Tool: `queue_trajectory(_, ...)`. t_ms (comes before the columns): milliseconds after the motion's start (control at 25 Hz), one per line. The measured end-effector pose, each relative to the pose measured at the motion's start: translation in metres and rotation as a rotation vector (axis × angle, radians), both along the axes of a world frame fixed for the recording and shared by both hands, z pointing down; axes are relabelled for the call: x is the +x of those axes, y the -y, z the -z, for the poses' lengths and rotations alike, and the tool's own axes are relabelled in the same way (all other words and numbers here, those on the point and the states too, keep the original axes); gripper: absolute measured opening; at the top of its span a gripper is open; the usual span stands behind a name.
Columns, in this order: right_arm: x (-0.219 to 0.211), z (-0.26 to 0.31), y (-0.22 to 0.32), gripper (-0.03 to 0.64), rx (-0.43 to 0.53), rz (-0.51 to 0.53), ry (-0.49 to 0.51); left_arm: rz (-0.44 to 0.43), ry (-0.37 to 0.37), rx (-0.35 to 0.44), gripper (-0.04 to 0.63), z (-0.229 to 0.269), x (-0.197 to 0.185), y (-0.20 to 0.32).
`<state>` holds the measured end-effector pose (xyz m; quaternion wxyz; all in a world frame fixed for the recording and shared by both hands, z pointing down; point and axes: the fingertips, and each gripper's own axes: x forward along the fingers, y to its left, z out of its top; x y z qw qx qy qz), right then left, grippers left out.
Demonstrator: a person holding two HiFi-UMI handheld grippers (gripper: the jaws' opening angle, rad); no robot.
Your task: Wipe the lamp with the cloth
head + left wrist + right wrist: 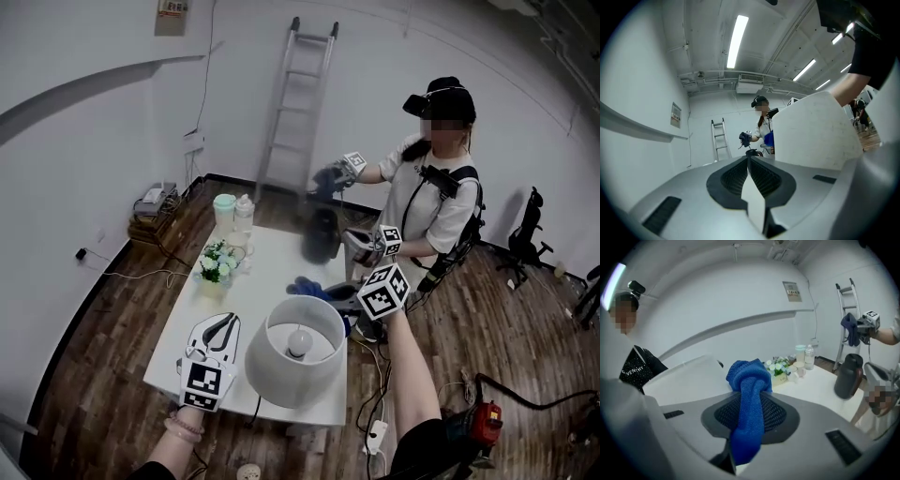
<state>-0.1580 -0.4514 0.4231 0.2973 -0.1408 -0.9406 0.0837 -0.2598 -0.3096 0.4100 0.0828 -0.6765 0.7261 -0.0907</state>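
A white desk [272, 267] is standing on a wooden floor, seen from above. The lamp [295, 361], with a round white shade and a bare bulb [299, 342] showing inside, is sitting at the near edge of the desk, between the person's two grippers.

The left tongs [748, 158] are resting together with nothing between them, just beside the left side of the shade and pointing past it.

The right tongs [749, 399] are clamping the blue cloth [746, 376], which is bunching up above the tips and trailing down between them. The cloth is sitting by the far right rim of the shade; whether it is touching the shade cannot be told.

Farther along the desk, a small pot of flowers [217, 266], two pale bottles [234, 213] and a dark flask [321, 234] are standing.

A second person [433, 202] is standing beyond the desk, holding grippers of their own, one with a dark cloth. A ladder [300, 94] is leaning against the back wall.
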Motion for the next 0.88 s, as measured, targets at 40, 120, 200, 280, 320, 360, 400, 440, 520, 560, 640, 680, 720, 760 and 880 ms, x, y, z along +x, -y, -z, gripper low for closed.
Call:
queue_trajectory(40,0.002,-0.015,0.004,0.098,0.013,-0.002,-0.053,-0.002,-0.007,-0.003,0.008,-0.002,0.002,0.002)
queue_trajectory(120,0.004,-0.043,0.010,0.098,0.035,-0.019,-0.146,-0.005,-0.018,-0.008,0.008,-0.006,0.005,0.003)
queue_trajectory(200,0.004,-0.059,0.016,0.098,0.058,-0.043,-0.199,-0.010,-0.016,-0.012,0.008,-0.009,0.007,0.003)
queue_trajectory(280,-0.001,-0.055,0.023,0.098,0.120,-0.051,-0.211,-0.016,-0.003,-0.011,0.008,-0.008,0.007,0.003)
queue_trajectory(320,-0.004,-0.045,0.027,0.098,0.166,-0.046,-0.201,-0.017,0.001,-0.009,0.008,-0.008,0.005,0.003)
queue_trajectory(360,-0.009,-0.028,0.029,0.098,0.212,-0.037,-0.180,-0.016,0.001,-0.005,0.008,-0.006,0.004,0.004)
queue_trajectory(400,-0.014,-0.007,0.030,0.098,0.249,-0.025,-0.146,-0.014,-0.003,0.001,0.008,-0.004,0.003,0.004)
queue_trajectory(440,-0.020,0.019,0.026,0.098,0.278,-0.003,-0.103,-0.011,-0.007,0.007,0.008,-0.002,0.002,0.003)
queue_trajectory(520,-0.031,0.069,0.007,0.098,0.329,0.079,-0.026,-0.008,-0.007,0.017,0.008,0.002,0.003,0.003)
queue_trajectory(560,-0.036,0.090,-0.006,0.098,0.359,0.140,-0.013,-0.009,-0.003,0.023,0.008,0.005,0.004,0.003)
queue_trajectory(640,-0.044,0.116,-0.037,0.098,0.434,0.287,-0.047,-0.007,0.009,0.042,0.008,0.011,0.007,0.004)
queue_trajectory(680,-0.047,0.123,-0.052,0.098,0.472,0.364,-0.079,-0.004,0.017,0.054,0.008,0.015,0.008,0.003)
queue_trajectory(720,-0.052,0.127,-0.067,0.098,0.502,0.435,-0.112,-0.001,0.023,0.064,0.008,0.018,0.008,0.001)
queue_trajectory(760,-0.058,0.130,-0.082,0.098,0.519,0.497,-0.142,0.002,0.027,0.071,0.008,0.021,0.007,-0.001)
queue_trajectory(880,-0.075,0.121,-0.119,0.098,0.515,0.646,-0.265,0.012,0.022,0.071,0.008,0.022,-0.001,-0.009)
